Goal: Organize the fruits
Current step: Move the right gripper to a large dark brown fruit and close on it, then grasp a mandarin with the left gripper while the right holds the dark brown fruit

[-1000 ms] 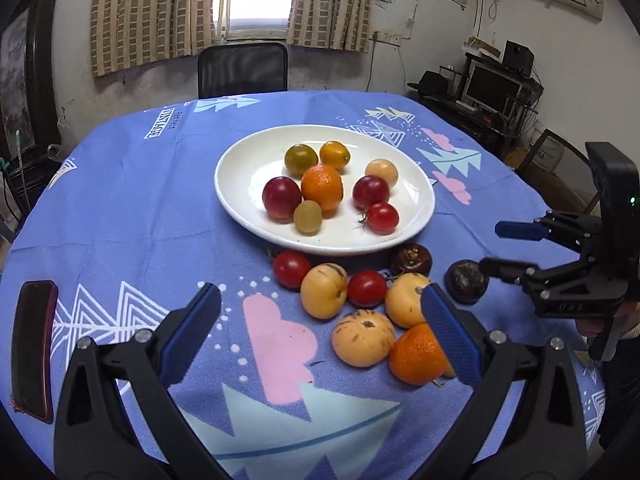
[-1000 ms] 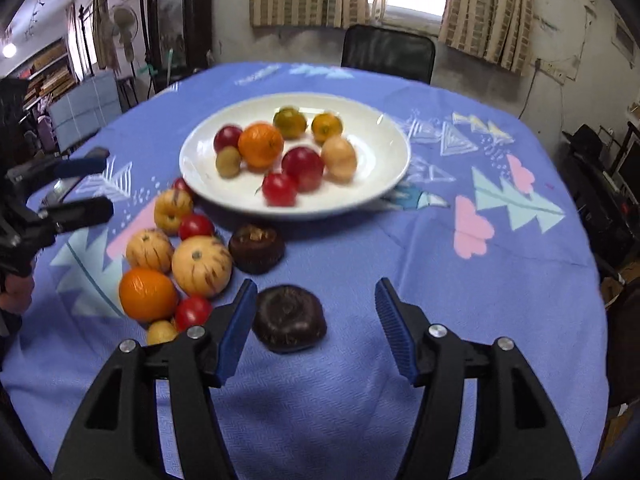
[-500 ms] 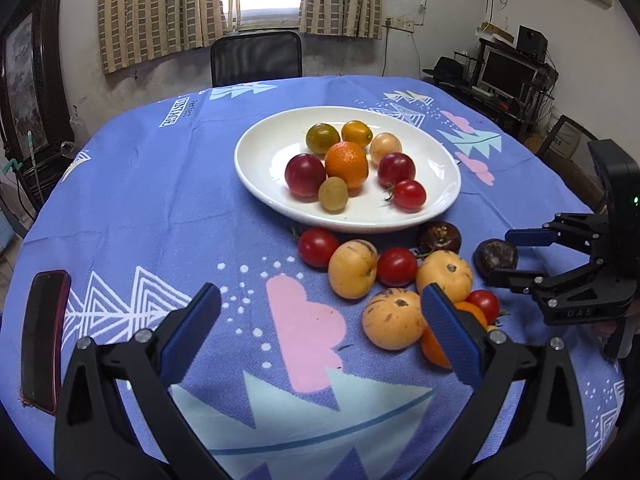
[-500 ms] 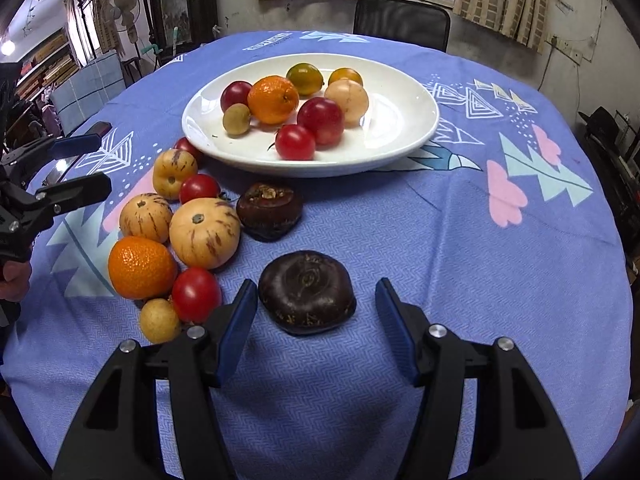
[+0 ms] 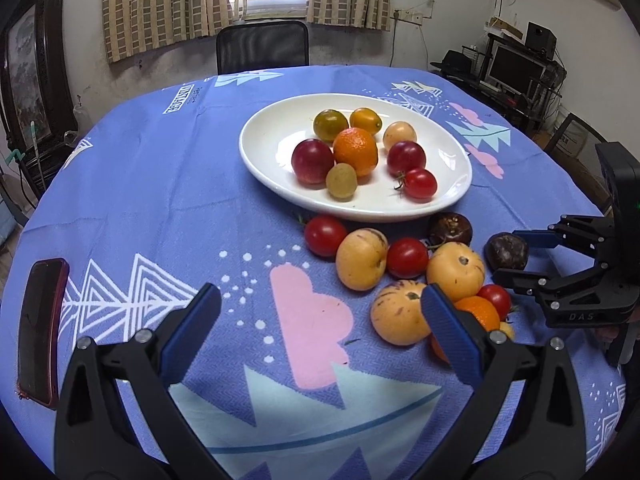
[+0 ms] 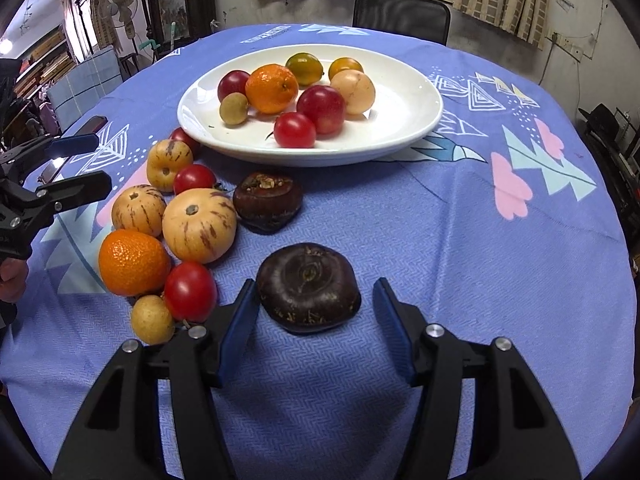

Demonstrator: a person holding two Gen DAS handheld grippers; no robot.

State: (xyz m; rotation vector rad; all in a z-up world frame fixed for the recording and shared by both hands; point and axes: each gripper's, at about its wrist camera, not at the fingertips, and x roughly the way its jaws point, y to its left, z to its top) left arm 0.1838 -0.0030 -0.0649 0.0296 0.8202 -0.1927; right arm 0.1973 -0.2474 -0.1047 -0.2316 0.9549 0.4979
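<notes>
Right hand-held gripper (image 6: 314, 312) advanced since a second ago, jaws spread and now flanking dark water chestnut (image 6: 308, 287) on surface (image 6: 460, 240) short of plate (image 6: 400, 120), grasp likely imminent; left hand-held gripper (image 5: 320, 332) spread, empty.

A matt woven cloth (image 6: 460, 240) covers the counter, the white plate (image 6: 400, 120) looks like glossy glazed ceramic, the tomatoes (image 6: 190, 291) shine smooth, and the dark water chestnut (image 6: 308, 286) is dull and rough.
</notes>
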